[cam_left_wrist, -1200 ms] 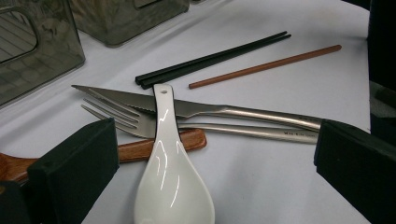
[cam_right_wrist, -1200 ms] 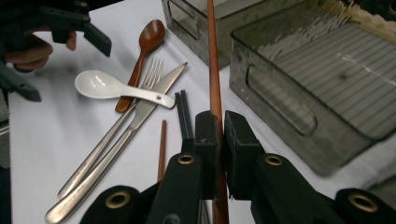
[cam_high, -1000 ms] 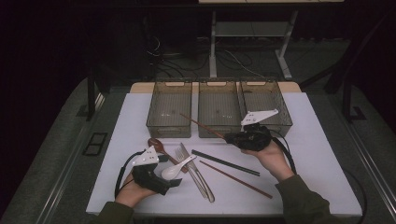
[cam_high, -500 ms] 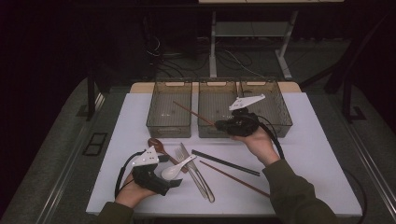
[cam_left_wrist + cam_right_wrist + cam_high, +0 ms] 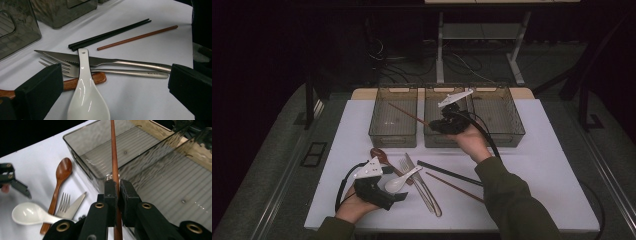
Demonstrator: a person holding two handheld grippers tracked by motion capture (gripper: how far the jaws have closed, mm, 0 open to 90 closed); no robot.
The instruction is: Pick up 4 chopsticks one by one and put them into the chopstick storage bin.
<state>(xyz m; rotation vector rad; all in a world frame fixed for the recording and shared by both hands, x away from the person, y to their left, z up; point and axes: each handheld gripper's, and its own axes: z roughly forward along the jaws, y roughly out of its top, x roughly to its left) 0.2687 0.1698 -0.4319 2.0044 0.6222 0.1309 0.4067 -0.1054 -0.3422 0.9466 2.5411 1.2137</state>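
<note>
My right gripper (image 5: 435, 124) hangs over the middle clear bin (image 5: 435, 141), shut on a brown chopstick (image 5: 406, 112) whose free end reaches out over the left bin (image 5: 377, 131). In the right gripper view the jaws (image 5: 118, 192) pinch that chopstick (image 5: 113, 157) above the bins. My left gripper (image 5: 394, 190) rests on the white table near the front edge, open. A white ceramic spoon (image 5: 86, 97) lies between its wide-spread jaws (image 5: 115, 87), untouched by either pad.
Loose cutlery lies mid-table: a wooden spoon (image 5: 379, 156), a fork and knife (image 5: 424, 186), a black chopstick pair (image 5: 450, 173) and another brown chopstick (image 5: 455, 187). A third clear bin (image 5: 501, 117) stands at the back right. Floor drops away past the table edges.
My right gripper has carried the brown chopstick away from me and to the left, from in front of the right bin to over the middle bin. The left gripper has stayed put.
</note>
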